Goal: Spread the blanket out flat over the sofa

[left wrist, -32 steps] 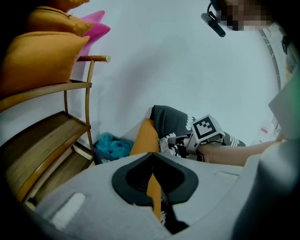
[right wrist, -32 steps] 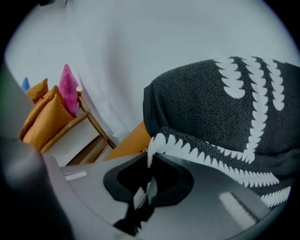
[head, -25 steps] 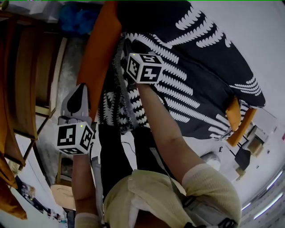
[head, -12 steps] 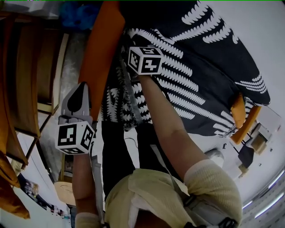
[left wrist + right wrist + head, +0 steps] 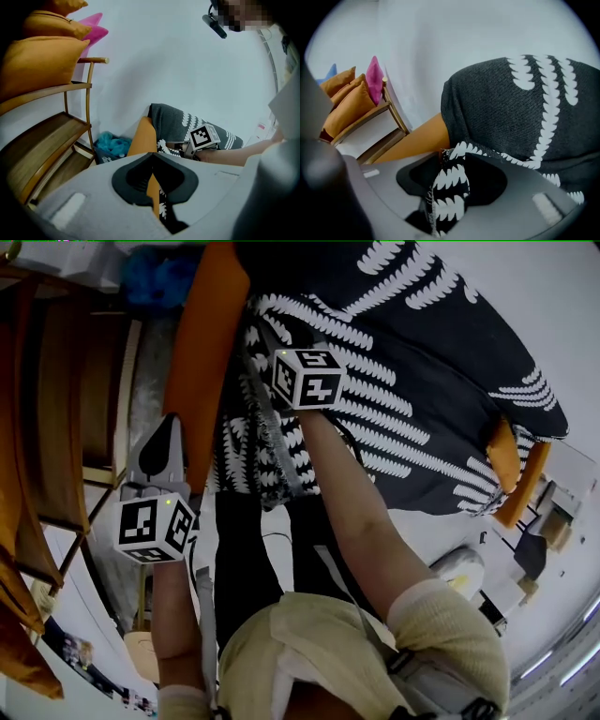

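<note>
**Desk:** What does the blanket [image 5: 422, 381] look like, and where does it lie?

**Photographer:** It is a charcoal knit crossed by long rows of white, fern-like marks; along its edge runs a denser black-and-white border; it lies draped over the orange sofa [image 5: 202, 362], covering most of it; orange shows down the left side in the head view and again at the far right corner; the cloth sits in soft folds there, not quite smooth.

**Desk:** And the border?

**Photographer:** A bunched strip of it hangs between the jaws of the right gripper [image 5: 451, 159]; those jaws have just been opening and now stand apart, gaps showing either side of the strip, so the pads do not press it; the marker cube [image 5: 307, 378] on that gripper rides above the blanket's near edge, the person's bare forearm [image 5: 356, 512] stretching back from it.

**Desk:** The other claw?

**Photographer:** The left gripper [image 5: 151, 164] is held to the left of the sofa's orange side, clear of the cloth; its jaws are closed tip to tip, nothing caught between them.

**Desk:** Surroundings?

**Photographer:** A wooden shelf [image 5: 51, 136] stands left of the sofa against a pale wall; orange cushions [image 5: 42, 65] and a pink cushion [image 5: 96, 28] are stacked on top; a teal bundle [image 5: 110, 143] lies in a dark container between shelf and sofa.
</note>
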`<act>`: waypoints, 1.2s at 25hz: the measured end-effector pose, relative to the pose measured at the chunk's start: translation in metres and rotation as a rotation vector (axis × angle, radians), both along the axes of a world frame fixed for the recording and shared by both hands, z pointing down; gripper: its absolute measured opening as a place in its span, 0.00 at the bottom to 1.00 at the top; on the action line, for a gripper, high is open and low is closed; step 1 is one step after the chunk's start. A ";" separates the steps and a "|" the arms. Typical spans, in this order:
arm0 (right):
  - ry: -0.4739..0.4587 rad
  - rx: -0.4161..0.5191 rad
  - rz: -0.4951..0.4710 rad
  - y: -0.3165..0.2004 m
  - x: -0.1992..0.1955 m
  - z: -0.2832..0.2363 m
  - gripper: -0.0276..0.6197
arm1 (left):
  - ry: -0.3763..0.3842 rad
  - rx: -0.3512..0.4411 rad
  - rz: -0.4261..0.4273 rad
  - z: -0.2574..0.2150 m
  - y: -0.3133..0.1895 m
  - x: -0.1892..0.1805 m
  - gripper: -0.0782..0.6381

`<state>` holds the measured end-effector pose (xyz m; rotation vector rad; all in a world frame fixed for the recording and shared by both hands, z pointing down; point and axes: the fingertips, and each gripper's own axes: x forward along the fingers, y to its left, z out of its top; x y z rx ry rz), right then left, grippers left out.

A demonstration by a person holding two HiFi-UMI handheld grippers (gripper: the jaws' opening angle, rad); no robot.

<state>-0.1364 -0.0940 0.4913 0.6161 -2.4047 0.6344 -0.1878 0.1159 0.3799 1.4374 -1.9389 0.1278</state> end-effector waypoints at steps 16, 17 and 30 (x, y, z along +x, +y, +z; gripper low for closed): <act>-0.045 -0.056 0.227 0.071 0.154 -0.063 0.30 | 0.044 0.000 0.283 -0.022 0.004 0.065 0.11; -0.042 -0.057 0.237 0.076 0.166 -0.063 0.30 | 0.044 -0.001 0.294 -0.021 0.004 0.071 0.11; 0.010 -0.122 0.243 0.169 0.306 -0.018 0.28 | 0.044 -0.036 0.309 0.012 0.037 0.173 0.11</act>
